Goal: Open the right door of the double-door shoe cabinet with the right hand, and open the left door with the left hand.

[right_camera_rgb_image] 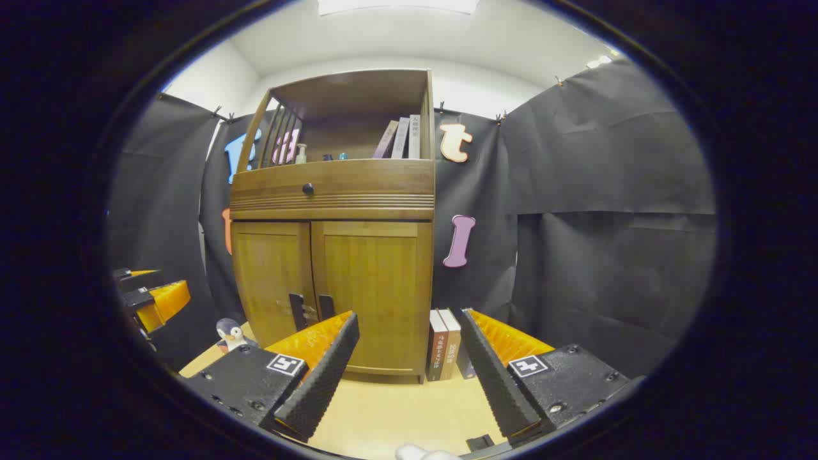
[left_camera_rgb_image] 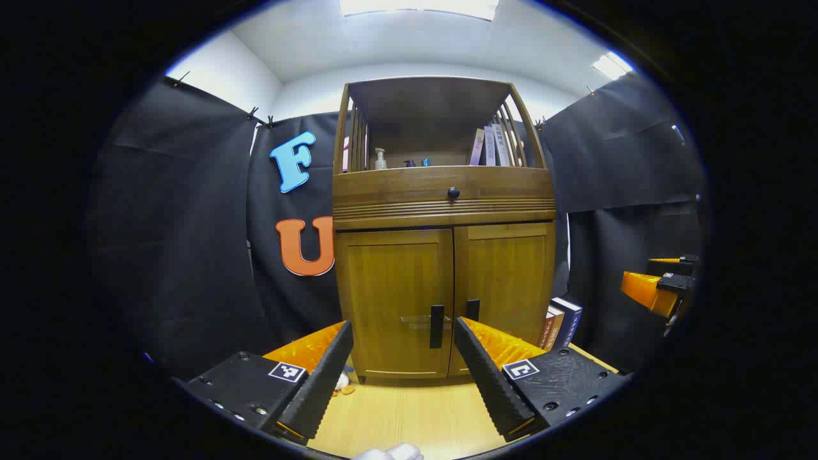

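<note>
A wooden shoe cabinet (left_camera_rgb_image: 441, 211) stands on a light wood table, both doors closed. In the left gripper view its left door (left_camera_rgb_image: 395, 300) carries a black handle (left_camera_rgb_image: 436, 326) and its right door (left_camera_rgb_image: 505, 281) a black handle (left_camera_rgb_image: 473, 310). My left gripper (left_camera_rgb_image: 404, 377) is open, short of the doors, roughly facing the left handle. In the right gripper view the right door (right_camera_rgb_image: 374, 287) and its handle (right_camera_rgb_image: 326, 306) sit left of centre. My right gripper (right_camera_rgb_image: 409, 377) is open and empty, off to the cabinet's right. Each view catches the other gripper at its edge (left_camera_rgb_image: 661, 287) (right_camera_rgb_image: 150, 297).
Upright books (right_camera_rgb_image: 445, 345) lean by the cabinet's right side. A penguin toy (right_camera_rgb_image: 228, 333) sits left of the cabinet. The open top shelf holds books (left_camera_rgb_image: 491, 145) and small bottles (left_camera_rgb_image: 381, 158); a drawer knob (left_camera_rgb_image: 453, 192) sits below. Black cloth walls surround the booth.
</note>
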Available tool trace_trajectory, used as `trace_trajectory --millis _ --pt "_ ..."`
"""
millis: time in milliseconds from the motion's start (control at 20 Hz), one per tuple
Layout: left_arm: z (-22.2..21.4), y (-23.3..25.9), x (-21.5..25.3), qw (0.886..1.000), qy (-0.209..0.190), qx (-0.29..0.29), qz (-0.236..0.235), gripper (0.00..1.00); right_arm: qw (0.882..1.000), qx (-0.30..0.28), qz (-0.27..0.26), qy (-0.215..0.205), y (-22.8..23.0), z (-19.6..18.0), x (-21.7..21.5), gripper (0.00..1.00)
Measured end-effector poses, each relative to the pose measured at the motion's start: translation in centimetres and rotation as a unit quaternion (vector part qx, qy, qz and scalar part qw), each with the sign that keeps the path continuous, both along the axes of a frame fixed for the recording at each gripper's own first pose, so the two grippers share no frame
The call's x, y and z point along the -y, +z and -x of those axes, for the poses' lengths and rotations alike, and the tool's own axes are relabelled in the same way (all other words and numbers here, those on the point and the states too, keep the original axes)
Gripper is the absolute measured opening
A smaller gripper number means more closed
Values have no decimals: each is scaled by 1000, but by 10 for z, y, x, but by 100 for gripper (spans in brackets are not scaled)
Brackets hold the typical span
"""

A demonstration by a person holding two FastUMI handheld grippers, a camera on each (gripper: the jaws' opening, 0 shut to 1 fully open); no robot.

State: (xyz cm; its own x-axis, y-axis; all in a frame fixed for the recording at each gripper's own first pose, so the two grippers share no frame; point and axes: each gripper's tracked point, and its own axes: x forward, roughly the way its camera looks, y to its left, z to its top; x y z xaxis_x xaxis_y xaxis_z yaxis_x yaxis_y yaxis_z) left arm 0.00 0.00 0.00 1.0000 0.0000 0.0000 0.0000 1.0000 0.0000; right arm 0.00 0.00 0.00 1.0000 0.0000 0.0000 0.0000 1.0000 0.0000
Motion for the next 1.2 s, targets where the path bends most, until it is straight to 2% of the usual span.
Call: trace_trajectory --millis 650,950,1200 --pt "-2 -8 -13 1000 0 -9 4 96 1000 -18 6 -4 -16 -12 -14 100" --pt "2 -12 -21 1000 1 -15 6 96 999 -30 13 3 -39 -41 -31 100" --pt "9 -13 -29 1000 9 -19 6 96 999 -37 17 19 -65 -76 -62 100"
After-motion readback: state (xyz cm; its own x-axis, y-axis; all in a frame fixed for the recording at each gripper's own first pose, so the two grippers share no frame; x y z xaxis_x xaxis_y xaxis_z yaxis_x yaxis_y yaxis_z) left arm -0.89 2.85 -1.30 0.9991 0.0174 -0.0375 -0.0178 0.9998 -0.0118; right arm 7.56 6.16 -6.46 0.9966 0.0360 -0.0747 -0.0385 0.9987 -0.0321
